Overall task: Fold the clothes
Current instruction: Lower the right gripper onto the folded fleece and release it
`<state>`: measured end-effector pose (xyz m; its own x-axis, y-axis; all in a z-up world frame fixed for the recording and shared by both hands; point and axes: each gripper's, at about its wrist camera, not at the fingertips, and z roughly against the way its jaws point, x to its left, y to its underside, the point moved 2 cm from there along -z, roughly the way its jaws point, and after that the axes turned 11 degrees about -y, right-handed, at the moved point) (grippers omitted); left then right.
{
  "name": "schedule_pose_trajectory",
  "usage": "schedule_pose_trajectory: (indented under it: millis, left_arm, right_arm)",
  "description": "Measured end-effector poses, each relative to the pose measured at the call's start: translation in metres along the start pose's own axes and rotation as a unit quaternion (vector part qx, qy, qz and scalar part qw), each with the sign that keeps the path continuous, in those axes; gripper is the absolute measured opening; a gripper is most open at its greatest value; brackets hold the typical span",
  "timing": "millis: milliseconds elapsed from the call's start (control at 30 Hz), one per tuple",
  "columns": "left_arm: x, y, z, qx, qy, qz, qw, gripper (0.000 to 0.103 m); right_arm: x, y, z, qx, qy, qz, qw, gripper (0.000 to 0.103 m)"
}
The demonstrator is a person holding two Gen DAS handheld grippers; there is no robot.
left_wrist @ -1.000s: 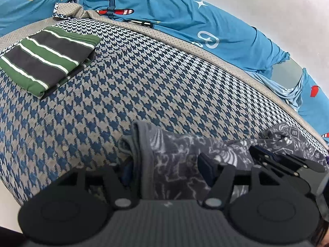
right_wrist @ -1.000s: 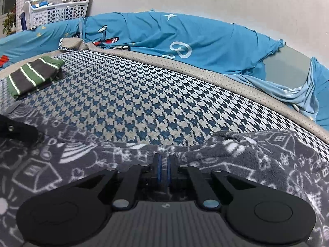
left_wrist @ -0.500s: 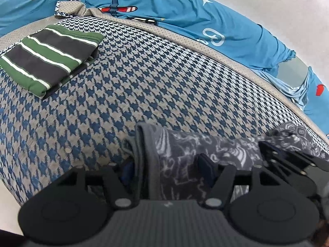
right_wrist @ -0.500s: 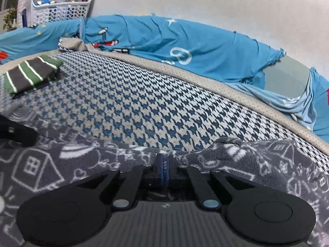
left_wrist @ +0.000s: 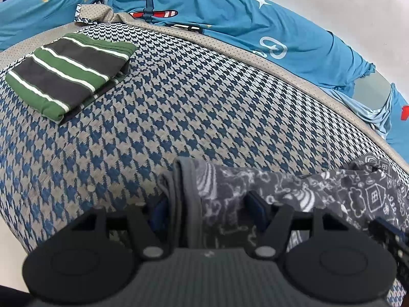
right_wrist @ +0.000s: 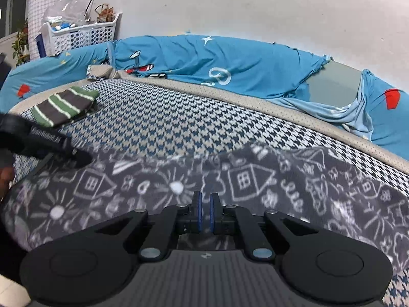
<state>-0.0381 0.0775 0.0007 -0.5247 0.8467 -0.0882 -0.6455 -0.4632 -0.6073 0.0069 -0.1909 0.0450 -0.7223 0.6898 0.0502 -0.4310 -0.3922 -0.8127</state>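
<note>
The left gripper (left_wrist: 207, 207) is angled down, jaws half apart around the bunched grey garment (left_wrist: 294, 192). The right gripper (right_wrist: 205, 213) is closed, empty, just above that garment on the checked mattress (right_wrist: 179, 122).

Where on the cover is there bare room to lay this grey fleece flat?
Bare houndstooth cover runs between the folded striped garment at far left, the blue bedding behind, and the grey fleece in front. It is crowded only near both grippers.

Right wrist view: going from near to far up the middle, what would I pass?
right gripper → grey patterned garment → houndstooth cover → blue sheet → white wall
</note>
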Motion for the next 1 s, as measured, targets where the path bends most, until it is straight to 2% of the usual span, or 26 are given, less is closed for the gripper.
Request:
schedule_pose_trajectory:
  millis: [100,333,533,633,767,1000]
  left_arm:
    - [-0.001,0.001,0.000,-0.002,-0.003,-0.002,1.0000,0.062]
    - [-0.001,0.001,-0.002,-0.002,-0.006,-0.002,1.0000,0.062]
    - [0.002,0.001,-0.005,0.005,-0.001,-0.002,1.0000,0.064]
    - [0.005,0.000,-0.006,0.010,0.006,-0.003,0.9999,0.064]
    - [0.008,-0.001,-0.006,0.012,0.014,-0.012,0.9998,0.063]
    - [0.008,0.001,-0.001,0.000,0.028,-0.041,0.9988,0.046]
  right_arm:
    - [0.005,0.006,0.005,0.007,-0.005,-0.006,1.000,0.004]
    - [0.010,0.028,-0.007,0.049,0.017,0.017,0.999,0.004]
    - [0.014,0.027,-0.007,0.050,0.029,0.027,0.998,0.004]
    - [0.021,0.022,0.001,0.037,0.042,0.032,0.998,0.005]
    - [0.040,0.019,0.018,0.014,0.002,0.039,0.999,0.007]
    - [0.089,0.021,0.030,0.004,-0.092,0.097,0.991,0.026]
